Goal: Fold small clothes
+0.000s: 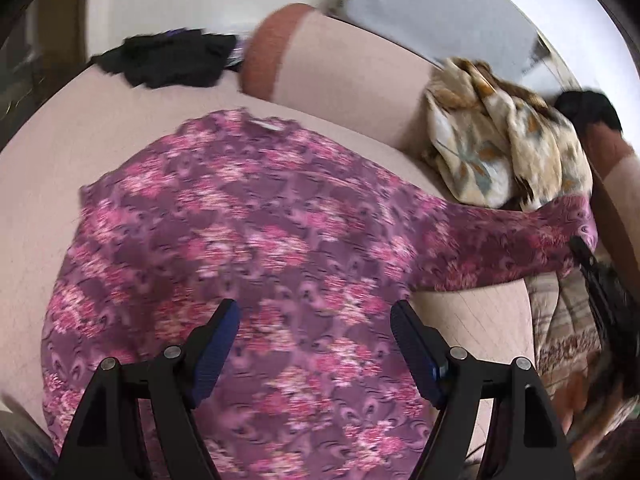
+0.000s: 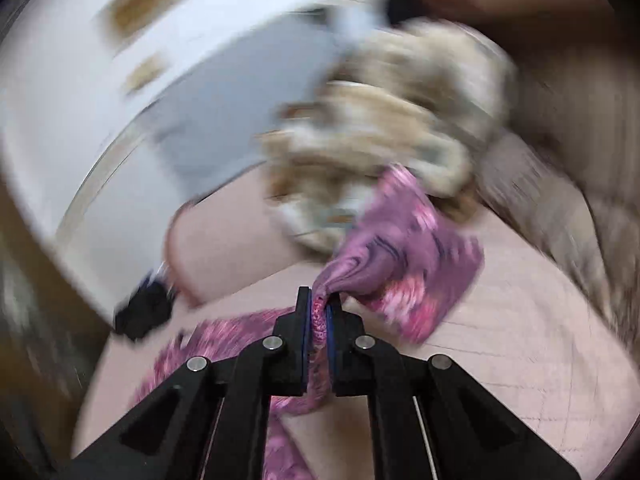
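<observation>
Purple floral garment (image 1: 248, 240) spread flat on pink bed (image 1: 60, 168), long axis toward sleeve at right. Right gripper (image 2: 320, 300) clamped on that sleeve; left gripper (image 1: 314, 312) apart, empty, over hem.

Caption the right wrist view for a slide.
Right gripper shut on a pinch of the purple floral garment, lifting it off the pink bed.

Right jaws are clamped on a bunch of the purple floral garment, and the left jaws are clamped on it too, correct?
Not quite. The right gripper is clamped on the purple floral garment, but the left gripper is not: the left wrist view shows its jaws standing wide open above the fabric, gripping nothing.
</observation>
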Demonstrator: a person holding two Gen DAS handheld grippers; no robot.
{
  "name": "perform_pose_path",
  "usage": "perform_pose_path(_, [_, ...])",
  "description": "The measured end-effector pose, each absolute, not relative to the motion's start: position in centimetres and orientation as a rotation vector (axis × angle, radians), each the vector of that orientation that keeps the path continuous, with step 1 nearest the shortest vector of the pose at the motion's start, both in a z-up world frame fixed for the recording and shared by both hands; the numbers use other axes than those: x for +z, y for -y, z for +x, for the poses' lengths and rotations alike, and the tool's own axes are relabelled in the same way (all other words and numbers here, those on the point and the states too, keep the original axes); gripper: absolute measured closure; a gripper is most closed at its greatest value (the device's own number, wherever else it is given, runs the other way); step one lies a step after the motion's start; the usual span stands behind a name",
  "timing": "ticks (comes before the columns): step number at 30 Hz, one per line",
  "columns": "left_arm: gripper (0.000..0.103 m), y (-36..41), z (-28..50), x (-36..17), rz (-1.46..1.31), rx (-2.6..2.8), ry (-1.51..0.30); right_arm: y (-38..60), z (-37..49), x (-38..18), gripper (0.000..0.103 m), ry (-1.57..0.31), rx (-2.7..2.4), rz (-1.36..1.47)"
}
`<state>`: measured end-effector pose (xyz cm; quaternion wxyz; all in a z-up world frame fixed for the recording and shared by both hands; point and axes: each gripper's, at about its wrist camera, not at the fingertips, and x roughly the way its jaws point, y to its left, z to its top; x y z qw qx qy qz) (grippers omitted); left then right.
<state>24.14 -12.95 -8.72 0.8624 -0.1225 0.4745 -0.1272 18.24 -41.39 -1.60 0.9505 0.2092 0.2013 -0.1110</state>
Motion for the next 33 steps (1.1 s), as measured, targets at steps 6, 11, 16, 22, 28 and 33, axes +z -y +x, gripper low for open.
perform_pose_path(6, [0.022, 5.9, 24.8, -10.0, -0.366, -0.229, -0.994, 26.7, 19.8, -3.8, 0.097, -0.535, 0.071, 0.155])
perform_pose_path(11, [0.021, -0.2, 26.2, -13.3, -0.503, -0.247, -1.046, 18.0, 18.7, -7.5, 0.097, -0.645, 0.241, -0.01])
perform_pose_path(16, [0.021, -3.8, 26.8, -17.2, -0.606, -0.264, -1.063, 11.8, 18.7, -13.7, 0.095, -0.8, 0.354, -0.192])
perform_pose_path(22, [0.021, -4.4, 27.5, -17.8, -0.726, -0.318, -1.07, 12.6, 17.3, -14.1, 0.046, -0.879, 0.442, -0.145])
perform_pose_path(28, [0.021, 0.4, 27.8, -17.8, -0.612, -0.448, -1.129, 19.1, 15.5, -13.4, 0.045, -0.896, 0.364, 0.195])
perform_pose_path(33, [0.04, 6.3, 26.9, -18.4, -0.249, -0.372, -1.128, 28.1, 21.1, -14.9, 0.045, -1.0, 0.149, 0.579])
